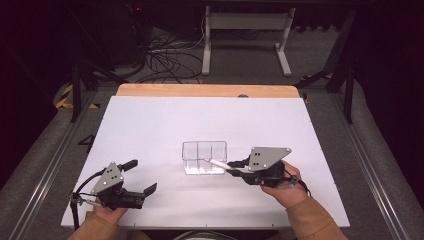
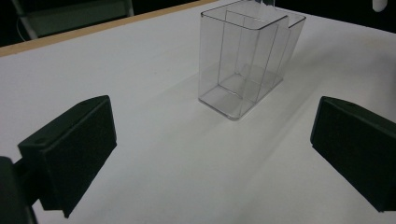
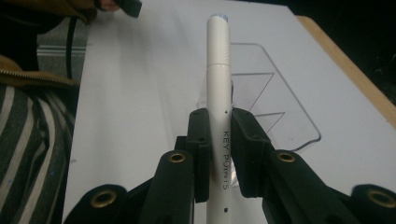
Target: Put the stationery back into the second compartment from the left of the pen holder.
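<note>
1. Nearest the person, the left gripper (image 1: 140, 177) rests low on the white table (image 1: 150, 125), jaws spread wide, holding nothing.
2. Right gripper (image 3: 219, 154): jaws pressed onto a white pen (image 3: 218, 84), which projects forward from them.
3. Beyond the pen tip stands the clear divided holder (image 1: 204, 157), upright, near the table's middle.
4. Judgement: pen secured; placing it in a compartment remains. Its tip is at the holder's right rim, not yet inside.

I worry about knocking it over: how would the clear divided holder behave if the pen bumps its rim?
The clear divided holder looks thin-walled and empty, so probably light and apt to slide on the smooth white table. It stands tall on a narrow base, so a push near the rim from the pen might tip it.
</note>
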A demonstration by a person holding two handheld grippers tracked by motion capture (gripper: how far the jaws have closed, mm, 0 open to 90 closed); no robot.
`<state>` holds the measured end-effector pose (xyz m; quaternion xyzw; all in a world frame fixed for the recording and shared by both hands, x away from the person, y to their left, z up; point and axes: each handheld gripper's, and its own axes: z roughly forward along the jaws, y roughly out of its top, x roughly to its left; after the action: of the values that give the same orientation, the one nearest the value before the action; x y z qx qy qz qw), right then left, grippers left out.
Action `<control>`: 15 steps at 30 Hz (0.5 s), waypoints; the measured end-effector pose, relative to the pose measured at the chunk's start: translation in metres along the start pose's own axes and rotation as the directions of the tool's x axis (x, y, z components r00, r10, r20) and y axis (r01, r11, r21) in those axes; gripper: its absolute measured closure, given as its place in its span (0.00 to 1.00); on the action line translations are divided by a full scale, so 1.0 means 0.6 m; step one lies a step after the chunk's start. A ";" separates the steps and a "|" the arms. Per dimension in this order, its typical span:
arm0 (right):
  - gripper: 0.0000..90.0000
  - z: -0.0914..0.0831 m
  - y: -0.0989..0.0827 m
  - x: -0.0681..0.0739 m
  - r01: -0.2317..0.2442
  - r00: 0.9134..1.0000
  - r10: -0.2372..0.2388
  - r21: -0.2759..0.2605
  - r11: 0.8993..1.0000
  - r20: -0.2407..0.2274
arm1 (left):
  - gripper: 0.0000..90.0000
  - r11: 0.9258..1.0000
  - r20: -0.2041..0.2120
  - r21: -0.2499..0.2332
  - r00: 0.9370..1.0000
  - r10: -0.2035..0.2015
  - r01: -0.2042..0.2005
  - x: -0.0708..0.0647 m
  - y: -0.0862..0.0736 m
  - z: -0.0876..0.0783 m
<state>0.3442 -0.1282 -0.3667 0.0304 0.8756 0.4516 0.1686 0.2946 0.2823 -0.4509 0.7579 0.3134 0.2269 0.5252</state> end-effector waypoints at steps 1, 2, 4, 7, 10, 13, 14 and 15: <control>0.87 -0.002 0.002 0.000 -0.009 1.000 0.009 -0.014 1.000 0.011 | 0.01 1.000 0.000 0.000 1.000 0.001 -0.001 0.000 0.000 0.000; 0.87 -0.003 0.004 -0.001 -0.017 1.000 0.017 -0.026 1.000 0.018 | 0.01 1.000 -0.001 -0.001 1.000 0.000 0.000 0.000 0.000 0.000; 0.87 -0.005 0.008 -0.001 -0.026 0.999 0.027 -0.045 0.999 0.038 | 0.01 1.000 -0.001 -0.002 1.000 0.000 0.000 0.000 0.000 0.000; 0.87 -0.007 0.013 0.000 -0.038 0.997 0.043 -0.075 0.996 0.068 | 0.01 1.000 -0.001 -0.002 1.000 0.000 0.000 0.000 0.000 0.000; 0.87 -0.009 0.018 -0.001 -0.059 0.994 0.069 -0.112 0.992 0.087 | 0.01 1.000 0.000 -0.002 1.000 -0.001 0.001 0.000 0.000 0.000; 0.87 -0.011 0.023 -0.003 -0.089 0.990 0.103 -0.147 0.985 0.093 | 0.01 1.000 0.000 -0.002 1.000 -0.001 0.001 0.000 0.000 0.000; 0.87 -0.011 0.025 -0.004 -0.096 0.990 0.111 -0.155 0.983 0.092 | 0.01 1.000 0.000 -0.002 1.000 -0.001 0.001 0.000 0.000 -0.001; 0.87 -0.011 0.026 -0.005 -0.104 0.988 0.120 -0.163 0.981 0.096 | 0.01 1.000 0.000 -0.002 1.000 -0.001 0.001 0.000 0.000 -0.001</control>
<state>0.3430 -0.1247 -0.3497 0.0901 0.8238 0.5260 0.1910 0.2945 0.2826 -0.4508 0.7572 0.3135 0.2271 0.5261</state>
